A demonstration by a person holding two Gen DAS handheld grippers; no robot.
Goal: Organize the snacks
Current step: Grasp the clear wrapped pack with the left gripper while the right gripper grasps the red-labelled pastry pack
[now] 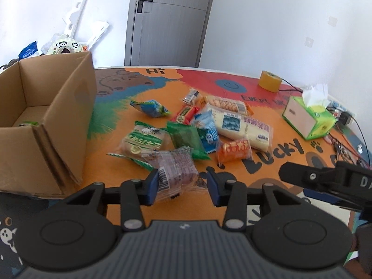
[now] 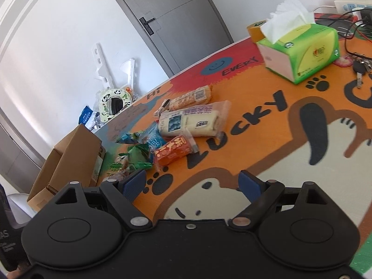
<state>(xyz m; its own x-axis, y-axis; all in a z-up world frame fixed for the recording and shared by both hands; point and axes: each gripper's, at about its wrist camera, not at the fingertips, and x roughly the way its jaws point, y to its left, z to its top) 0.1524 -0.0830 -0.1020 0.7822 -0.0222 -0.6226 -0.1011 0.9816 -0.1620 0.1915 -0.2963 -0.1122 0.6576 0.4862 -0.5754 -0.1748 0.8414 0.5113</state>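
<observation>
A pile of snack packets lies mid-table. My left gripper [image 1: 182, 181] is open, its blue pads either side of a clear purple-printed packet [image 1: 177, 169] that lies between them; whether the pads touch it I cannot tell. Behind it lie a green-and-white packet [image 1: 141, 141], a green packet [image 1: 186, 139], an orange packet [image 1: 234, 151], a long white bread roll [image 1: 244, 127] and a blue-green candy bag [image 1: 151, 108]. An open cardboard box [image 1: 58, 116] stands at the left. My right gripper [image 2: 193, 183] is open and empty over the orange mat, right of the pile; the orange packet [image 2: 173, 152] is nearest it.
A green tissue box [image 1: 309, 118] and a yellow tape roll [image 1: 269, 81] stand at the table's right back. Keys [image 2: 360, 67], cables and a power strip [image 2: 353, 7] lie at the far right. A grey door and white wall are behind. The right gripper's body [image 1: 325, 181] shows at the right.
</observation>
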